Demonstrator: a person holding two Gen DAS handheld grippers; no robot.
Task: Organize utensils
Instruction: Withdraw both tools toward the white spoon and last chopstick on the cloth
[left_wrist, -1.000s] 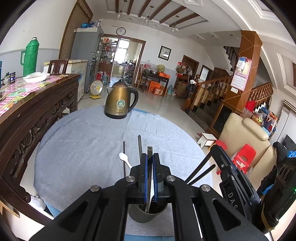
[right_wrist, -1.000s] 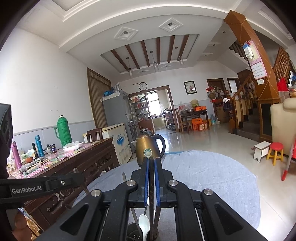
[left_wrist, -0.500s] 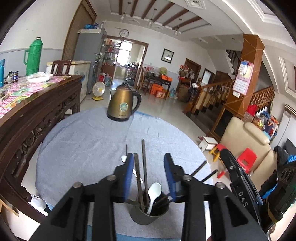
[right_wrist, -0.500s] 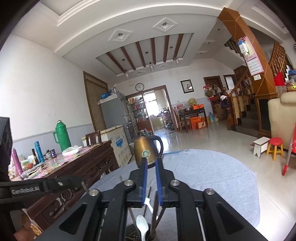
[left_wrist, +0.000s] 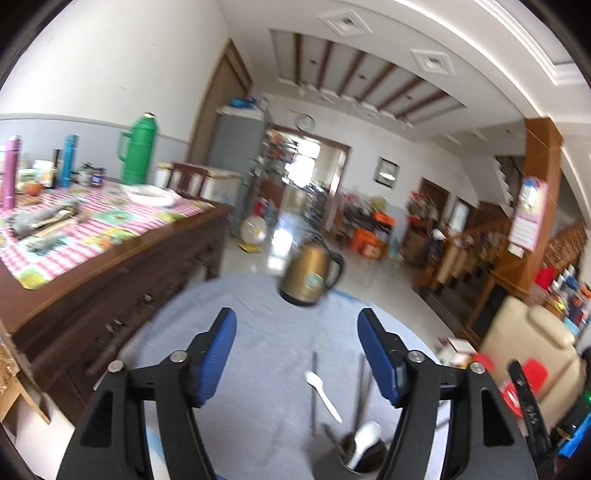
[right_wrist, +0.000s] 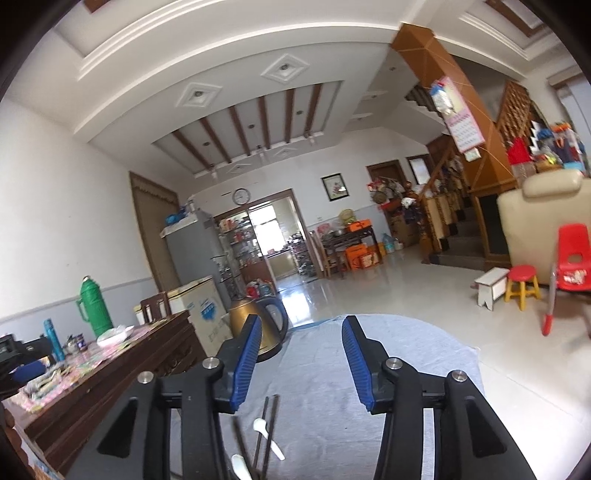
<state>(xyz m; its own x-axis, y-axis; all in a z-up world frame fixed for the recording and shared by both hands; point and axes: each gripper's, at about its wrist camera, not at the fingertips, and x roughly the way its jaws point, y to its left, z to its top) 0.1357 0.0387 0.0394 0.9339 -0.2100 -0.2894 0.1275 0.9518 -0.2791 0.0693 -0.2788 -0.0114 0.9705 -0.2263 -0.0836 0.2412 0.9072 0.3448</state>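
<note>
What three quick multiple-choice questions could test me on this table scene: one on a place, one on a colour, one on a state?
1. Where does the kettle stand?
A. On the grey cloth's far edge
B. On the checked sideboard
C. On the floor

2. What colour is the spoon in the cup?
A. Green
B. White
C. Red

3. How is the left gripper?
A. Clamped on a spoon
B. Clamped on chopsticks
C. Apart, holding nothing

Answers:
1. A: it sits on the cloth beyond the grippers.
2. B: its bowl shows white above the rim.
3. C: the jaws are opening, with only cloth between them.
</note>
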